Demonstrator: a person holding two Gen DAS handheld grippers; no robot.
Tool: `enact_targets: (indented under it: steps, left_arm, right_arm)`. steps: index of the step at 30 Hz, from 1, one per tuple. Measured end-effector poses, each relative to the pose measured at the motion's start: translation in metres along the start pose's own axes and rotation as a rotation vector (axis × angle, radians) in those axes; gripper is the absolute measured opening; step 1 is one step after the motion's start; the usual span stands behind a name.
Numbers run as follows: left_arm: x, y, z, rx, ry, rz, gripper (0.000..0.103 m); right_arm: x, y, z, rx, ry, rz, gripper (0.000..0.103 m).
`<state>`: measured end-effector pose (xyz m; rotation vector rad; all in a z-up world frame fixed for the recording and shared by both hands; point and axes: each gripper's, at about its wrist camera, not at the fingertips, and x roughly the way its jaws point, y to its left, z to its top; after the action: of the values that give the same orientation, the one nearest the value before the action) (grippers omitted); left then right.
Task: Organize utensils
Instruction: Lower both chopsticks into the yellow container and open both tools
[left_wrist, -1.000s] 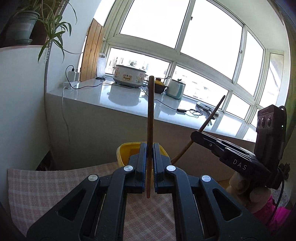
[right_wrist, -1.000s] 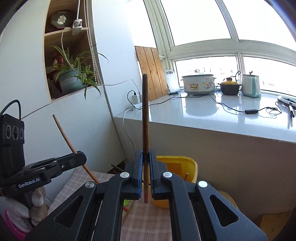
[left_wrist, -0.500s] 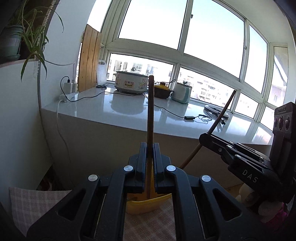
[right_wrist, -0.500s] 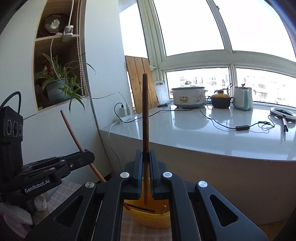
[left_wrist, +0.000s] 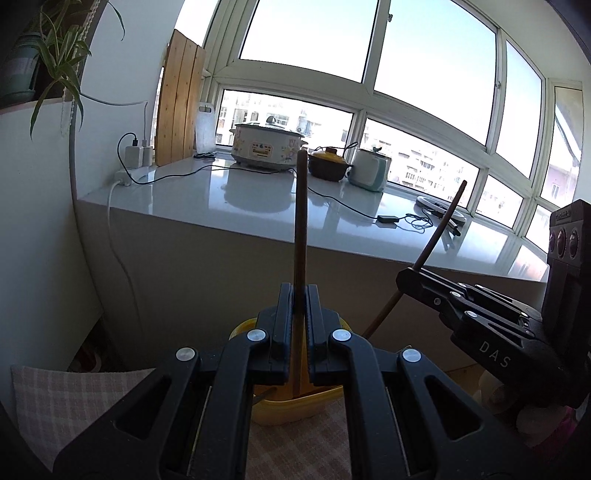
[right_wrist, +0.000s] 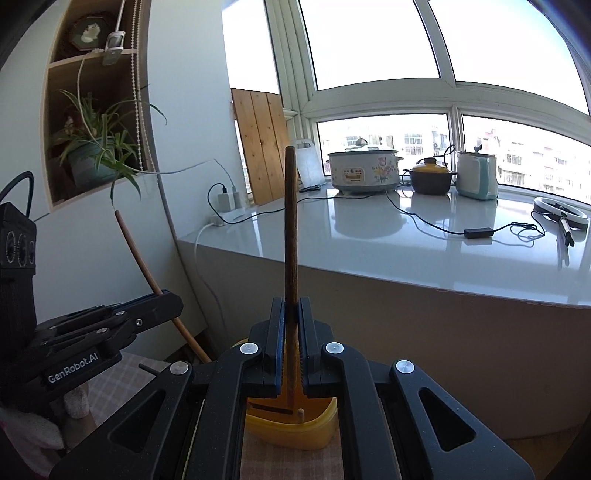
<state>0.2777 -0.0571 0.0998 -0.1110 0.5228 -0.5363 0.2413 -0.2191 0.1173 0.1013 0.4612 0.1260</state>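
Note:
My left gripper (left_wrist: 298, 325) is shut on a brown wooden chopstick (left_wrist: 300, 221) that stands upright, its lower tip inside the yellow holder (left_wrist: 295, 406) just ahead on the checked cloth. My right gripper (right_wrist: 291, 332) is shut on a second brown chopstick (right_wrist: 290, 229), also upright, with its lower end over the same yellow holder (right_wrist: 295, 428). Each gripper shows in the other's view: the right one (left_wrist: 410, 278) with its slanted chopstick (left_wrist: 439, 232), the left one (right_wrist: 173, 306) with its chopstick (right_wrist: 140, 258). Other sticks lie inside the holder.
A checked cloth (left_wrist: 59, 387) covers the table. Behind stands a white counter (left_wrist: 258, 199) with a rice cooker (left_wrist: 267, 146), a brown pot (left_wrist: 328, 164), a kettle (left_wrist: 369, 170) and cables. A potted plant (right_wrist: 92, 155) sits in a wall niche at left.
Both grippers have moved forward toward the yellow holder and then dipped slightly, so the holder now sits under the fingertips with the chopstick ends over or in it. Both stay shut.

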Motion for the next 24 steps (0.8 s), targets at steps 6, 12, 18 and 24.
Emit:
enact_targets:
  steps: [6,12,18,24]
  left_arm:
    - [0.002,-0.001,-0.012,-0.002,0.039,-0.016,0.004]
    - [-0.003,-0.005,-0.018,0.006,0.054,-0.026,0.004]
    - [-0.008,-0.007,-0.024,0.009,0.066,-0.036,0.004]
    - [-0.024,-0.002,-0.028,-0.003,0.053,-0.042,0.004]
  right_arm:
    - [0.005,0.005,-0.009,-0.02,0.033,-0.002,0.005]
    - [0.007,0.003,-0.012,-0.019,0.058,-0.011,0.005]
    - [0.007,0.003,-0.016,-0.02,0.073,-0.019,0.005]
    - [-0.003,0.005,-0.02,-0.022,0.069,-0.018,0.005]
